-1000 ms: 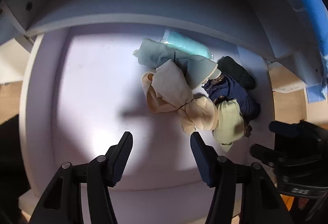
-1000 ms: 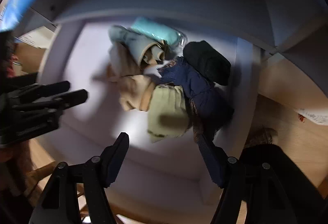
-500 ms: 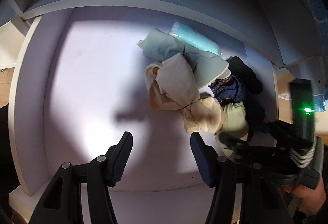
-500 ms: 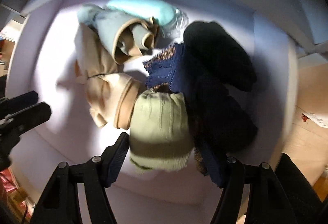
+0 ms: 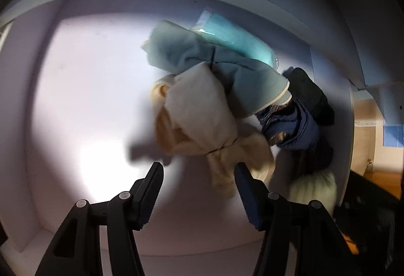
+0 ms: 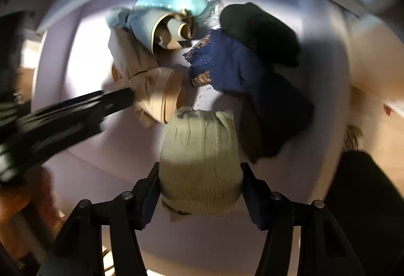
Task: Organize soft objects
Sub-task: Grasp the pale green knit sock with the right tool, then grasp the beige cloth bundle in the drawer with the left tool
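A heap of soft garments lies inside a white cubby (image 5: 75, 99): a cream bundle (image 5: 202, 122), a light blue piece (image 5: 214, 64), a navy piece (image 5: 290, 129), a black piece (image 5: 310, 96) and a pale green knit sock (image 6: 199, 157). My left gripper (image 5: 199, 187) is open, with the cream bundle's lower end between its fingers. My right gripper (image 6: 200, 190) is open, its jaws on both sides of the green sock, touching or nearly touching it. The left gripper shows blurred in the right wrist view (image 6: 75, 109).
A turquoise packet (image 5: 234, 36) lies at the back of the cubby behind the heap. The cubby's right wall (image 5: 351, 124) stands close to the dark garments. Wooden floor shows beyond it at the right (image 5: 366, 109).
Both grippers moved forward into the cubby. The left now reaches the cream bundle. The green sock now sits between the right gripper's fingers.
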Tool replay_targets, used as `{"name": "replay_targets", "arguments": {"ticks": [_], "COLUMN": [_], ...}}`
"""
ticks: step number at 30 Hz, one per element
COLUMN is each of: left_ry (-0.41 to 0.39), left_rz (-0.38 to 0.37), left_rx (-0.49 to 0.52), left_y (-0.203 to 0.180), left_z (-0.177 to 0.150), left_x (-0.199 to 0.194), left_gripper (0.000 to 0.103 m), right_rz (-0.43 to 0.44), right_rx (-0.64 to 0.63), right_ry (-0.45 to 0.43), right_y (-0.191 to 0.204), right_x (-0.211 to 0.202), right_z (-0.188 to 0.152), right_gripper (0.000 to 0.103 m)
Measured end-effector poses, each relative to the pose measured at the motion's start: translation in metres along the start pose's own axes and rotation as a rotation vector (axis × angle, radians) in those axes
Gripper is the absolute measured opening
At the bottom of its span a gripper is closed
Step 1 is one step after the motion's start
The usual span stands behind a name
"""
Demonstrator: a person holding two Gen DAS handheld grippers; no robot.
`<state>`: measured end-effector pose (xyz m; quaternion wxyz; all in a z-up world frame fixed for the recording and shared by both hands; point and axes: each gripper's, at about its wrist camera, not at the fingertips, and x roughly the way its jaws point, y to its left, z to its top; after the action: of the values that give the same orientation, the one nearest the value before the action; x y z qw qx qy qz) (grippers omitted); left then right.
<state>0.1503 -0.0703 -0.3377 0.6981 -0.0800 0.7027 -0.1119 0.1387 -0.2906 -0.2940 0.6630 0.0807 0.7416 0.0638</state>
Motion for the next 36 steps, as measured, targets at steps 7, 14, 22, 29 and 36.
{"name": "replay_targets", "arguments": {"ticks": [7, 14, 22, 29, 36], "left_ry": [0.011, -0.046, -0.053, -0.075, -0.035], "left_rz": [-0.037, -0.074, -0.087, -0.098, -0.054], "left_rx": [-0.051, -0.110, -0.153, -0.146, -0.092], "left_y": [-0.010, -0.010, -0.007, -0.013, -0.014], "left_z": [0.016, 0.022, 0.029, 0.038, 0.036], "left_x": [0.014, 0.005, 0.006, 0.004, 0.012], "left_gripper": [0.059, 0.059, 0.059, 0.059, 0.055], "right_rz": [0.071, 0.066, 0.057, 0.051, 0.055], "right_rx": [0.096, 0.093, 0.096, 0.109, 0.108], "right_ry": [-0.045, -0.053, -0.048, -0.048, -0.048], "right_y": [-0.027, -0.022, -0.026, -0.026, -0.025], "right_x": [-0.030, -0.029, -0.029, -0.016, -0.018], "right_z": [-0.016, -0.019, -0.012, -0.007, -0.007], "right_gripper": [0.060, 0.060, 0.060, 0.060, 0.060]}}
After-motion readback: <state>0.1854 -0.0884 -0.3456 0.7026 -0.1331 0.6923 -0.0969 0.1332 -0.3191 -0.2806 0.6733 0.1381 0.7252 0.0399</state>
